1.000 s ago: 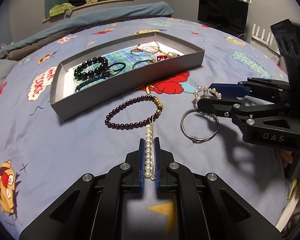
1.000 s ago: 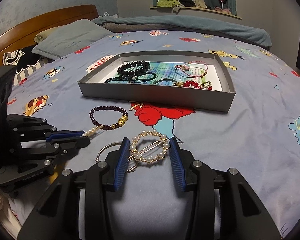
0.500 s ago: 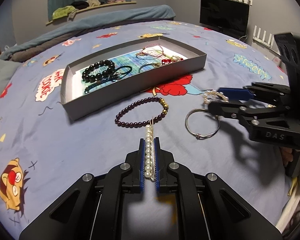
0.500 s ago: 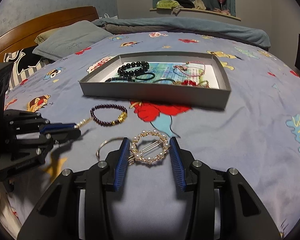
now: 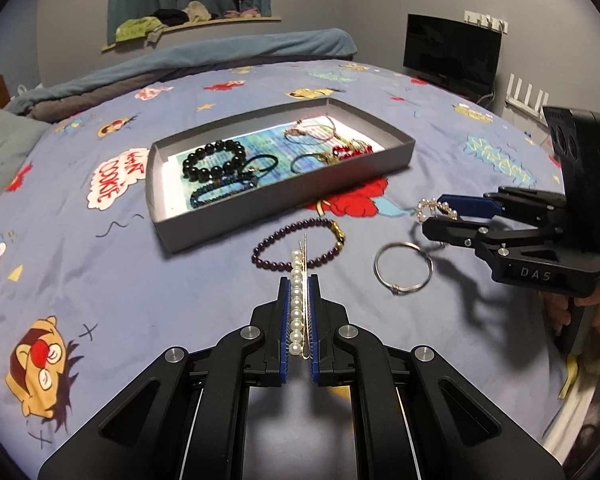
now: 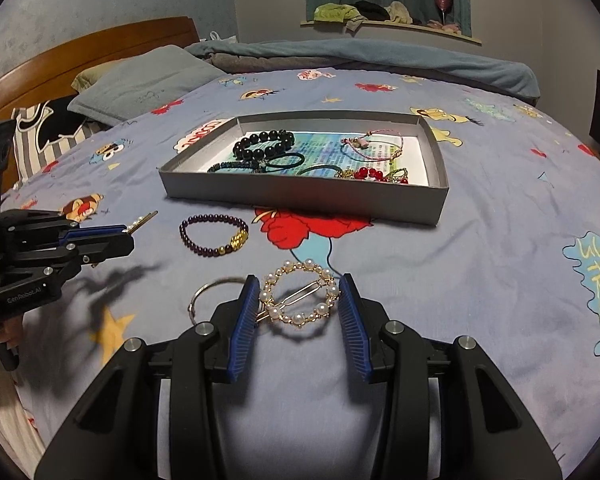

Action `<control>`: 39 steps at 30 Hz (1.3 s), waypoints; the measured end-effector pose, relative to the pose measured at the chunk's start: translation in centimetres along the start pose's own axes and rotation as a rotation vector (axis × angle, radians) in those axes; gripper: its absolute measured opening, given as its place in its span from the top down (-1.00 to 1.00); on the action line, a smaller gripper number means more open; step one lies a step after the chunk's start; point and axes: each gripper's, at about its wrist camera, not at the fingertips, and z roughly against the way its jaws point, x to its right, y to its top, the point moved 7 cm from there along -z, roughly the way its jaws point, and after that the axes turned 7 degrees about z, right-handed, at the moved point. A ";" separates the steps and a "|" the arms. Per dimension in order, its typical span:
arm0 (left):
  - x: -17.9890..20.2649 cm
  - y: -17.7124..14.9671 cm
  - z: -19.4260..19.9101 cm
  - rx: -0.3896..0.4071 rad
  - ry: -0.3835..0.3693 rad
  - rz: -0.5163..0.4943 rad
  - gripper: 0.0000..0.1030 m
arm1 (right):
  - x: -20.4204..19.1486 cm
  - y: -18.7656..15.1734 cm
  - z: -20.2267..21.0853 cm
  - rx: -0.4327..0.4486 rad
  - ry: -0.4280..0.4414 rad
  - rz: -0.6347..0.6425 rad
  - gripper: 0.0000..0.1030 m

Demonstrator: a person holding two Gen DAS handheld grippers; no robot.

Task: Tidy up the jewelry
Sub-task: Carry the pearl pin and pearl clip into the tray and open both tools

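Pearl clips off the bed, tray comes next

Jewelry is split three ways here: some pieces lie in the grey tray (image 6: 300, 200), some on the bed (image 5: 100, 280), and two are in the grippers. The left gripper (image 5: 300, 316) has its fingers clenched on a straight pearl hair clip (image 5: 298, 300), which runs lengthwise between the pads. Compared with a second ago, that clip sits higher over the bedspread and a little closer to the tray; its tip now overlaps the purple bead bracelet (image 5: 300, 244) in the left view, and its shadow falls clear of it in the right view. The right gripper (image 6: 300, 312) grasps a round pearl hair clip (image 6: 300, 296) across its ring and has hardly shifted; the clip is held above the sheet.

I judge both clips picked and ready to carry to the tray, which has bare room near its front wall. The purple bracelet and the silver bangle (image 5: 403, 267) are left on the bed for later. A thin clip pinched edge-on could twist on release.
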 end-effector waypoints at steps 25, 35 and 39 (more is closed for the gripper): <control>-3.7 15.1 -11.4 -0.030 0.013 0.013 0.83 | 7.1 10.7 -9.0 -0.030 -0.099 0.034 0.20; -3.3 16.4 -17.8 -0.127 0.018 0.023 0.83 | 7.1 10.2 -13.7 -0.194 -0.016 0.038 0.20; -3.0 16.8 -19.0 -0.150 0.027 0.008 0.83 | 7.3 10.1 -14.6 -0.201 -0.029 0.029 0.20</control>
